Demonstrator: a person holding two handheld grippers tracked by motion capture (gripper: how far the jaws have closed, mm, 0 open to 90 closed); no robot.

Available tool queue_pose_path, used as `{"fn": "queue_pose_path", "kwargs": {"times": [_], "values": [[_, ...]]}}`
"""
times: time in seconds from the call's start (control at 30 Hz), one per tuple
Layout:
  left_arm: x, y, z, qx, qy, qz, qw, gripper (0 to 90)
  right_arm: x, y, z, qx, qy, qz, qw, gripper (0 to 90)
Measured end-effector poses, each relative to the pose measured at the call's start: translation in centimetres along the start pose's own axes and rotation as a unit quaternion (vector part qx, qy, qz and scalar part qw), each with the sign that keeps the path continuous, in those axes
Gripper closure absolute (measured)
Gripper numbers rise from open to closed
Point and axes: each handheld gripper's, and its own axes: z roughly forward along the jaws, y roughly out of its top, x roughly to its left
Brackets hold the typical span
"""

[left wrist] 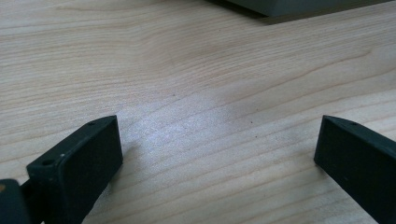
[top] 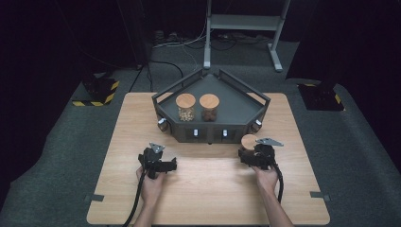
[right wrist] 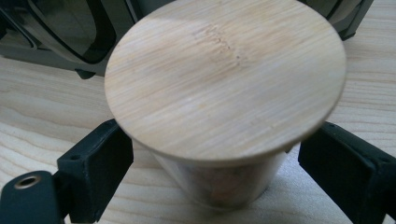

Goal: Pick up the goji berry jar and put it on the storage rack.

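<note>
A little jar (right wrist: 219,154) with a round wooden lid (right wrist: 226,77) stands on the wooden table (top: 208,189), just in front of the dark tray (top: 236,111). The right gripper (top: 249,153) has its jaws on both sides of the jar, with small gaps, so nothing is squeezed. Two more jars (top: 197,108) sit in the tray. The left gripper (left wrist: 217,149) rests wide open over bare table.

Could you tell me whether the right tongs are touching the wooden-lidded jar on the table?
Cannot tell. In the right gripper view, the right tongs straddle the jar with both jaws close to its glass, but the overhanging lid hides where contact would be.
</note>
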Motion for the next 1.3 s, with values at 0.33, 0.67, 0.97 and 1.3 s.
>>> {"fn": "queue_pose_path", "kwargs": {"times": [0.33,0.67,0.97,1.3], "values": [[0.0,0.0,0.0,0.0,0.0,0.001,1.0,1.0,0.2,0.2,0.4,-0.001,-0.005,0.005,1.0,11.7],[0.0,0.0,0.0,0.0,0.0,0.0,1.0,0.9,0.2,0.2,0.6,-0.007,-0.009,0.014,0.9998,14.2],[0.0,0.0,0.0,0.0,0.0,0.001,1.0,0.9,0.4,0.2,0.8,-0.011,-0.013,0.014,0.9998,16.0],[0.0,0.0,0.0,0.0,0.0,0.0,1.0,0.9,0.6,0.1,1.2,-0.014,-0.026,0.016,0.9994,19.1]]}}
